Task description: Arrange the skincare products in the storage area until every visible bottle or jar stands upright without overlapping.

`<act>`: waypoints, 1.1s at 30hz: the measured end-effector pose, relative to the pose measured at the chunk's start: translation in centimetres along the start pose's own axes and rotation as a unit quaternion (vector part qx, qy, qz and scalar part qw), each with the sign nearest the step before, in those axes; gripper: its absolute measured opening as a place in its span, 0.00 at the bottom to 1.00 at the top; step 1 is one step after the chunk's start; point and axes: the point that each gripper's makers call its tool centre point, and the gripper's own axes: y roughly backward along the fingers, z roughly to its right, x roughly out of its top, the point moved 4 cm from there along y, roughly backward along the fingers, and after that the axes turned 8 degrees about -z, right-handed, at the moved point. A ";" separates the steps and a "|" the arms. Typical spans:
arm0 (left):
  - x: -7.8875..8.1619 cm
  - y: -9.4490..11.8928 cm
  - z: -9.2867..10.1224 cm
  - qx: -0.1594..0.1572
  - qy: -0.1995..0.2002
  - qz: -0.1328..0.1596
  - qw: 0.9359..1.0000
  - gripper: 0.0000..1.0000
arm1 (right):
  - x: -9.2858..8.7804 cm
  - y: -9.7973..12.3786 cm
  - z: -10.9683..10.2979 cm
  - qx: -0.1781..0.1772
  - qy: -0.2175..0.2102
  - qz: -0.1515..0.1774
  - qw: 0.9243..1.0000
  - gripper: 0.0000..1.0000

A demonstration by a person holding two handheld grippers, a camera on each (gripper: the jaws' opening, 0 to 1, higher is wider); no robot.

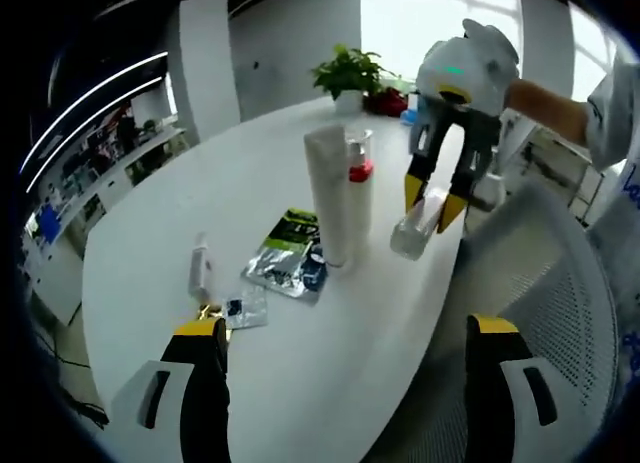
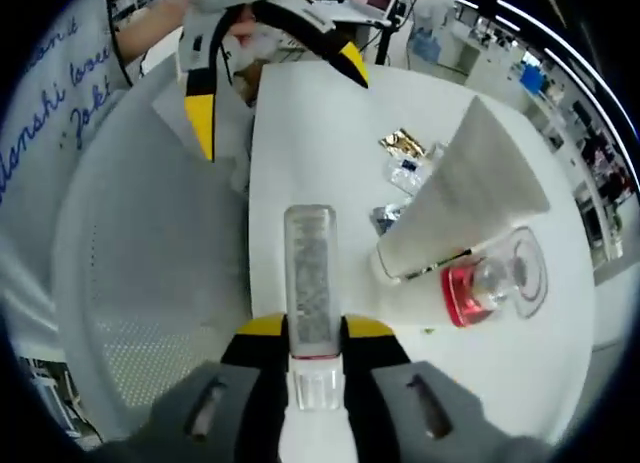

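Clear bottle, clamped in the right gripper, should be set upright, clear of the tube.

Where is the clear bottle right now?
The clear bottle is clamped in the right tool, held over the table edge just right of the standing white tube in the left gripper view.

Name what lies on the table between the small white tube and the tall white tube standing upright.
In the left gripper view, a silver-and-green foil sachet lies flat between the small white tube and the tall white tube, with a smaller clear packet nearby.
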 end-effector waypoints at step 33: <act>0.4 -3.2 2.8 -0.058 -0.114 -0.068 0.989 0.36 | 7.1 -2.9 -0.8 0.010 0.101 0.016 0.995 0.19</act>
